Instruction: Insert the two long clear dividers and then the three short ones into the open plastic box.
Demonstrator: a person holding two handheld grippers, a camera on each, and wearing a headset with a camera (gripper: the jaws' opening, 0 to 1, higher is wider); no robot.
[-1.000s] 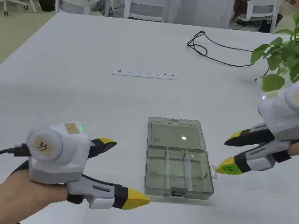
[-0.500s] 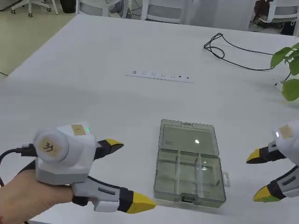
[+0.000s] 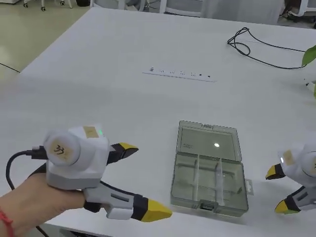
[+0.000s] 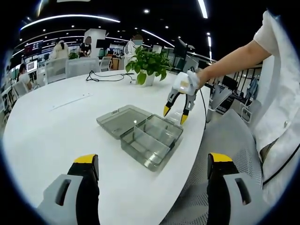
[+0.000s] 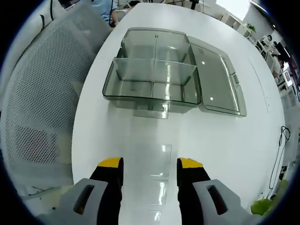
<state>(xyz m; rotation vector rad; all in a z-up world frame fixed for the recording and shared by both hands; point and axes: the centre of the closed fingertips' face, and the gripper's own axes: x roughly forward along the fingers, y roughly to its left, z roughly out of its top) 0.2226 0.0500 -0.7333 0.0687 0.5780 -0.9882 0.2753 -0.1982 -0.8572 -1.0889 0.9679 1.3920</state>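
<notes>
Toward the lower right of the head view, the open plastic box [image 3: 209, 183] was seen lying on the white tabletop [image 3: 113, 98]. Its lid [image 3: 210, 141] was folded back toward the top of the frame, and two long dividers [image 3: 196, 170] were already standing in the tray. In the right gripper view, the short dividers [image 5: 158, 161] were found lying flat on the tabletop, in a row running from below the box down into the gap between the fingers of the right gripper [image 5: 150, 165]. Those fingers were spread apart and held nothing. The left gripper [image 4: 152, 166] was held well apart from the box, its fingers wide and empty.

The thin clear pieces could, it was judged, be missed or pushed along the smooth surface, since little edge is offered to the fingers. A tilted piece might be jammed in its slots, and the light box shifted unless steadied. A mesh chair [image 5: 42, 93] stood just past the tabletop's edge, where a flicked piece could be lost. The power strip [image 3: 180, 74], cable [image 3: 252, 44] and plant [image 4: 147, 63] were set well apart from the work, and the path from pieces to box lay open.
</notes>
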